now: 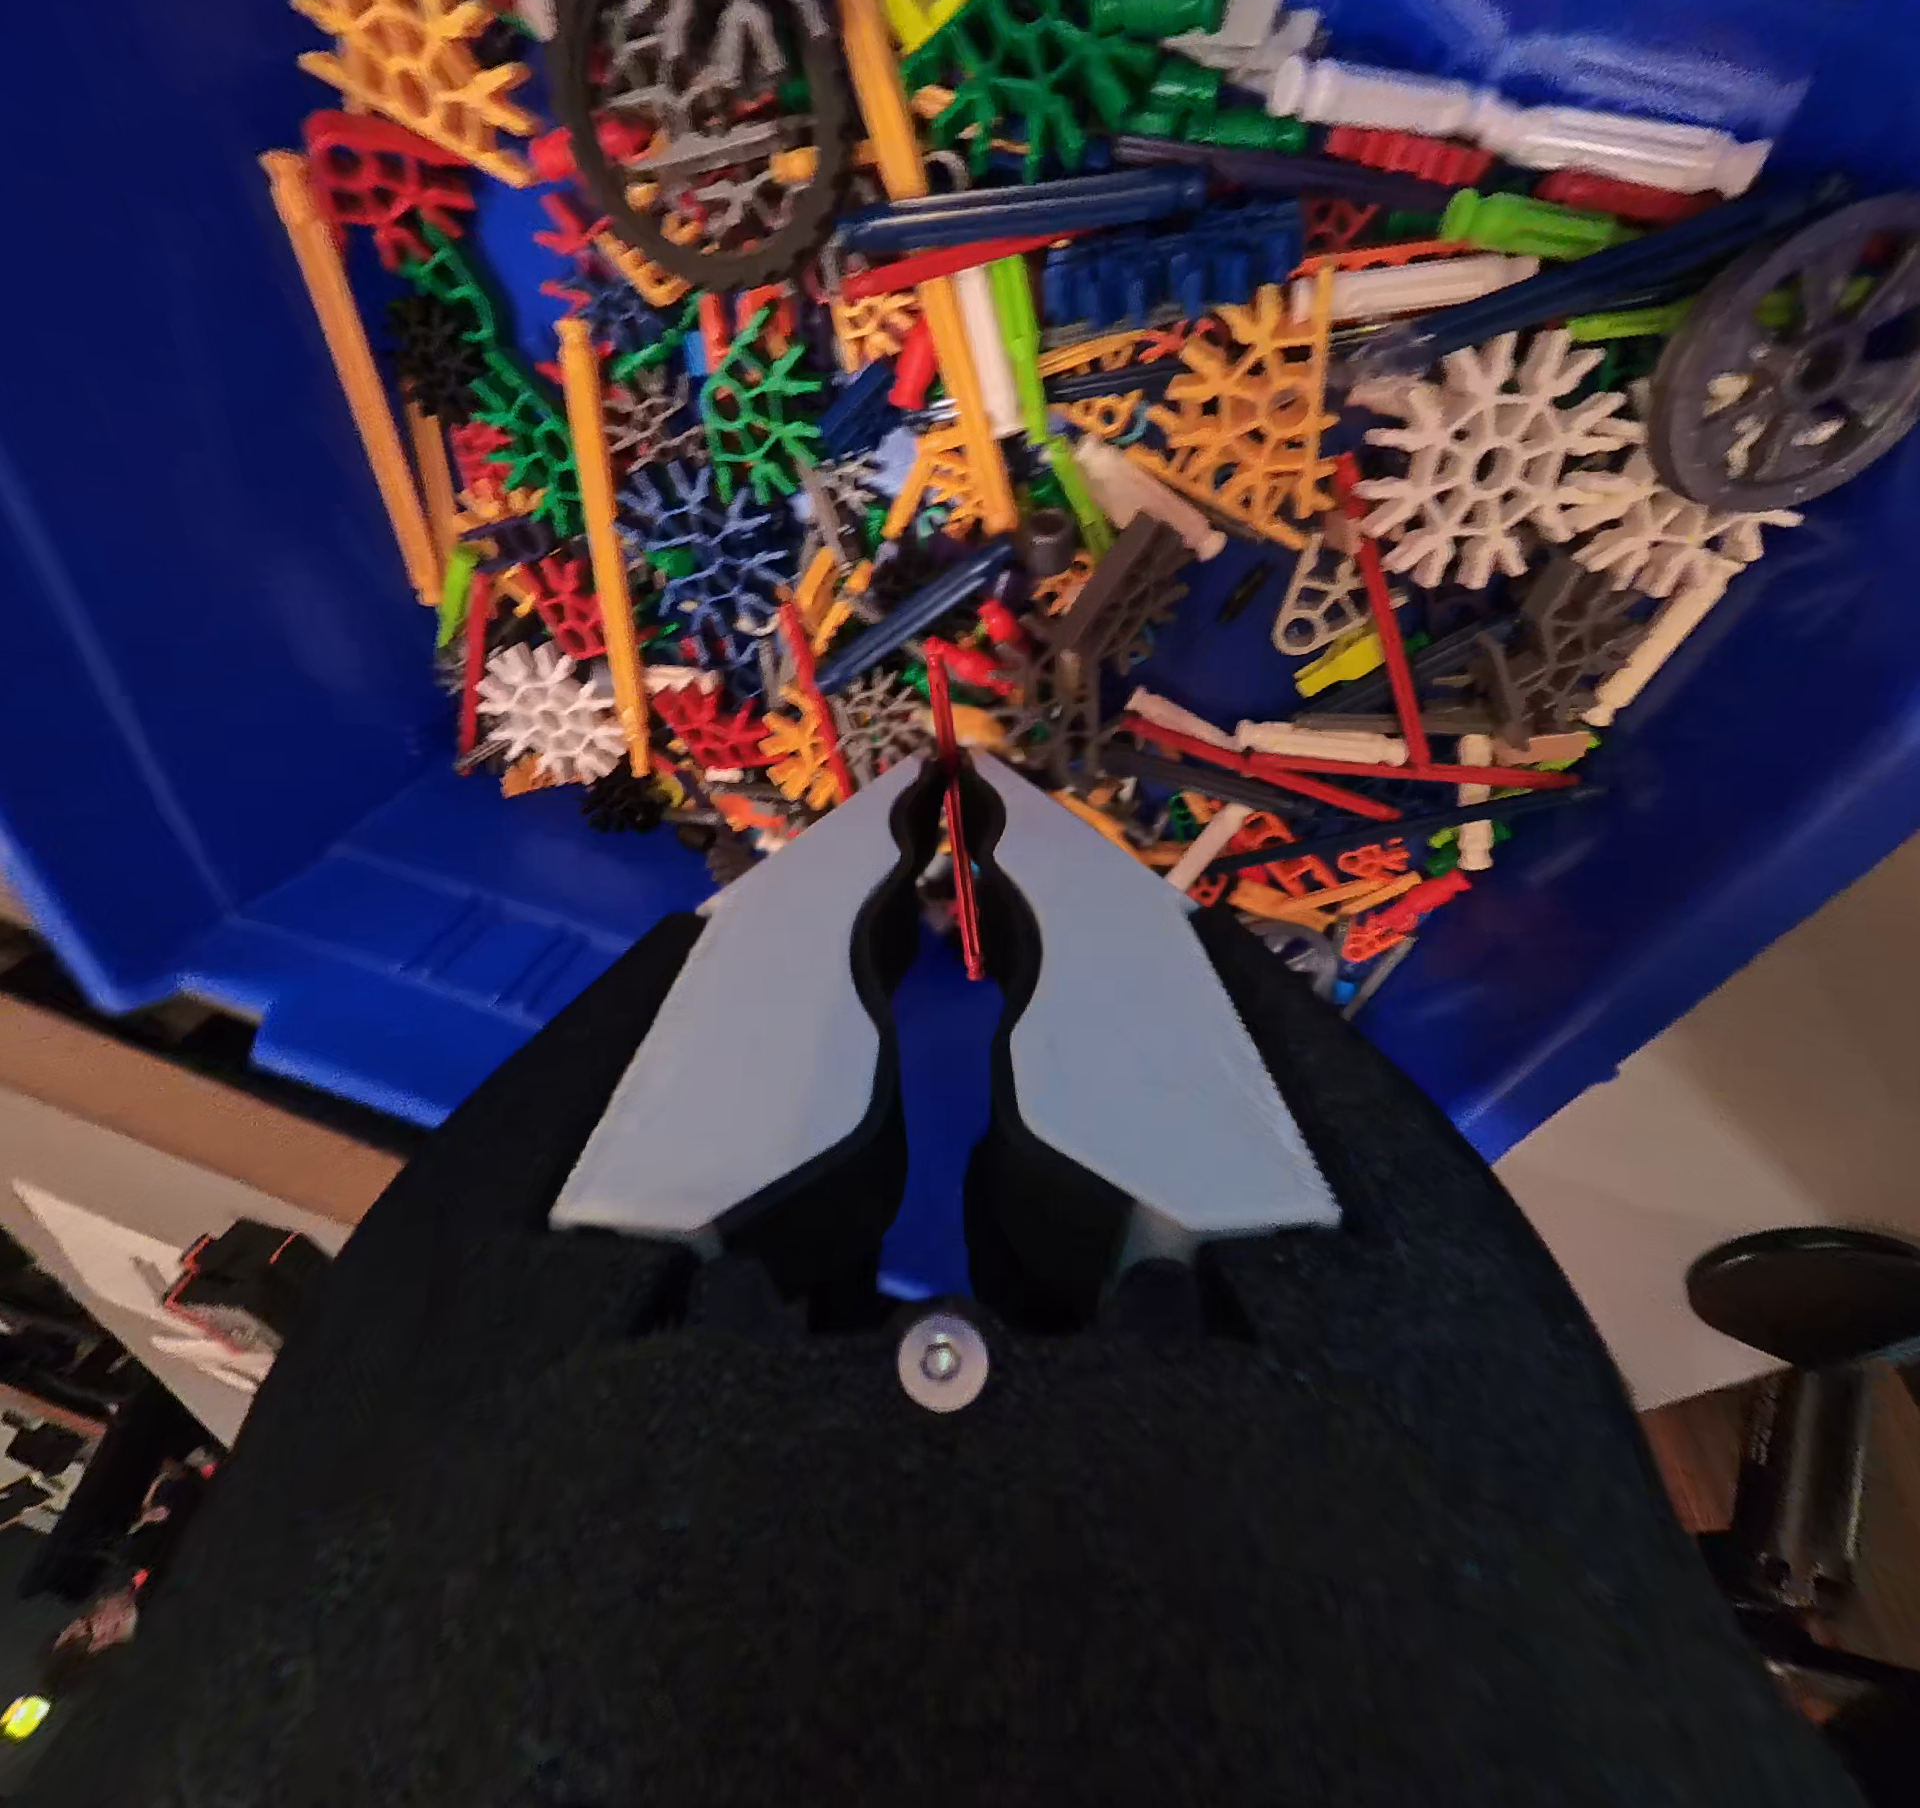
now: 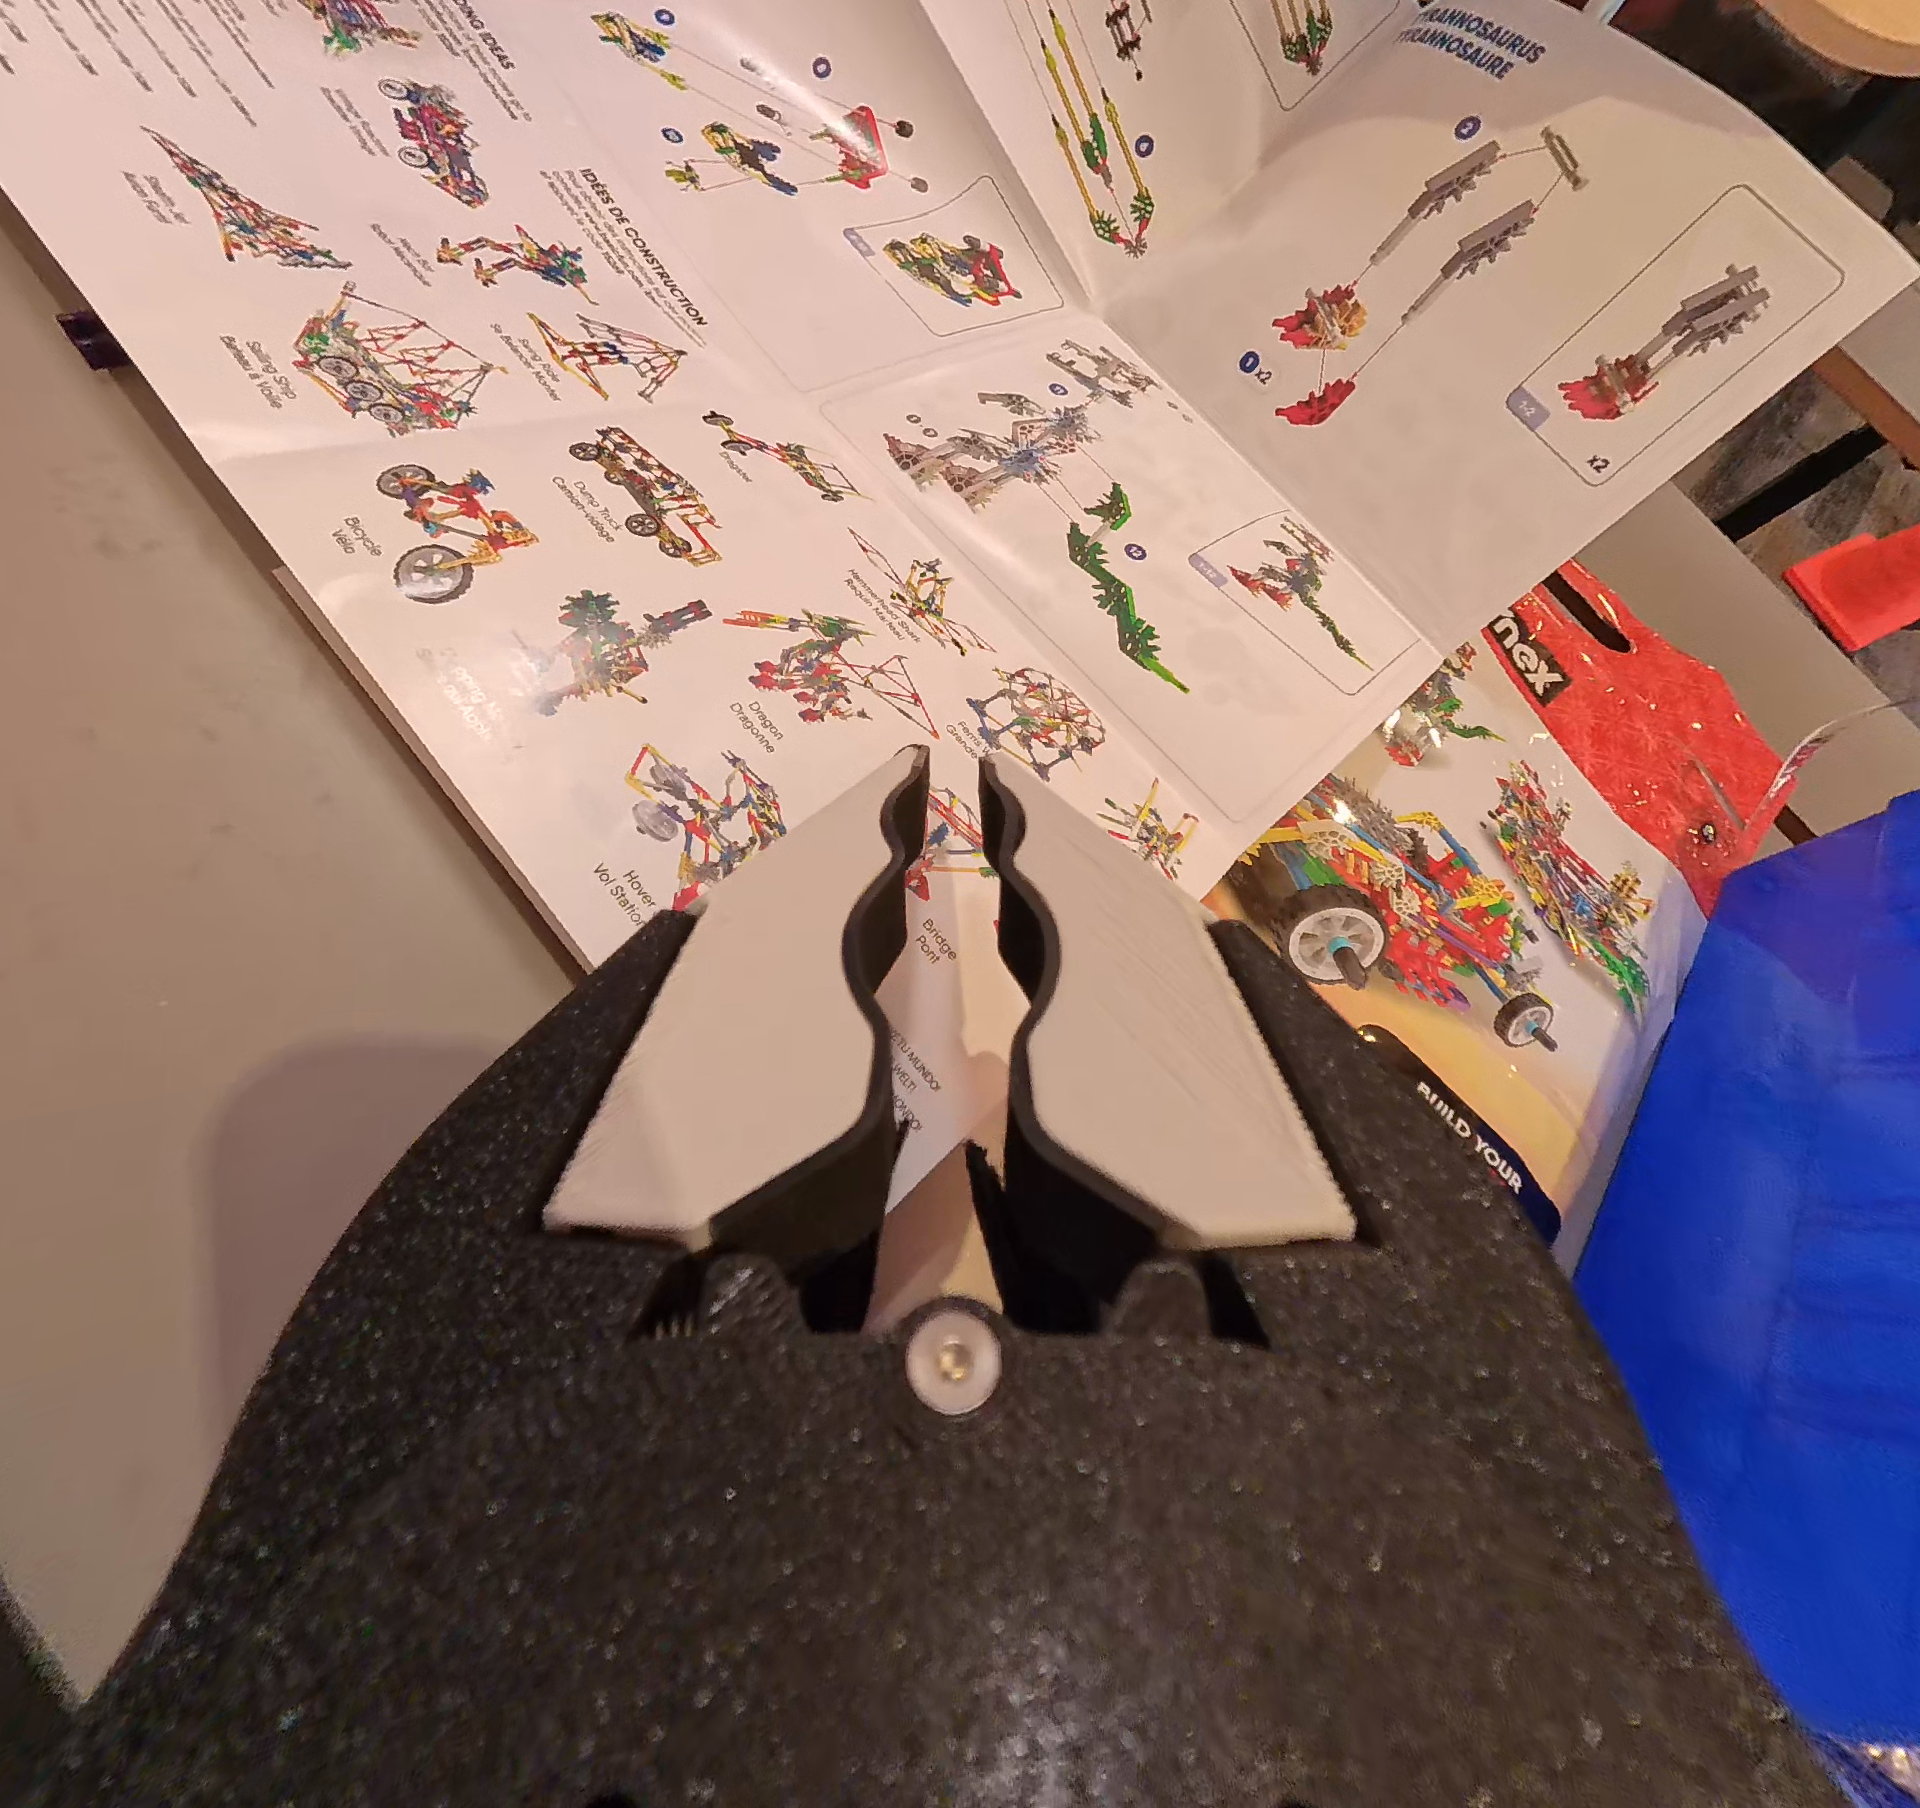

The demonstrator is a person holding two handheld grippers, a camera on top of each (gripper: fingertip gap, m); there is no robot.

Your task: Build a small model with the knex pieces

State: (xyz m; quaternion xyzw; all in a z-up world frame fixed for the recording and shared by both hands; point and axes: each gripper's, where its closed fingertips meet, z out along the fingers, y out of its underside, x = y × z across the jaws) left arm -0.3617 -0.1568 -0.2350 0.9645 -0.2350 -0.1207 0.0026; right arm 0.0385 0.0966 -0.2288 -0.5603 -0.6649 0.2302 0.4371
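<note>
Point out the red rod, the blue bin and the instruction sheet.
red rod (image 1: 958,854), left wrist view, mid-shaft
blue bin (image 1: 208,470), left wrist view, inner side wall
instruction sheet (image 2: 644,324), right wrist view, flat printed page

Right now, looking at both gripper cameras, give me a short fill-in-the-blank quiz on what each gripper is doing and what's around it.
1. The left gripper is shut on a thin ____ rod.
2. That gripper is over a ____ bin full of construction pieces.
3. The right gripper holds nothing; it is over an unfolded instruction ____.
4. One white snowflake connector lies beside a grey ____ at the right of the pile.

Missing words: red; blue; sheet; wheel
</note>
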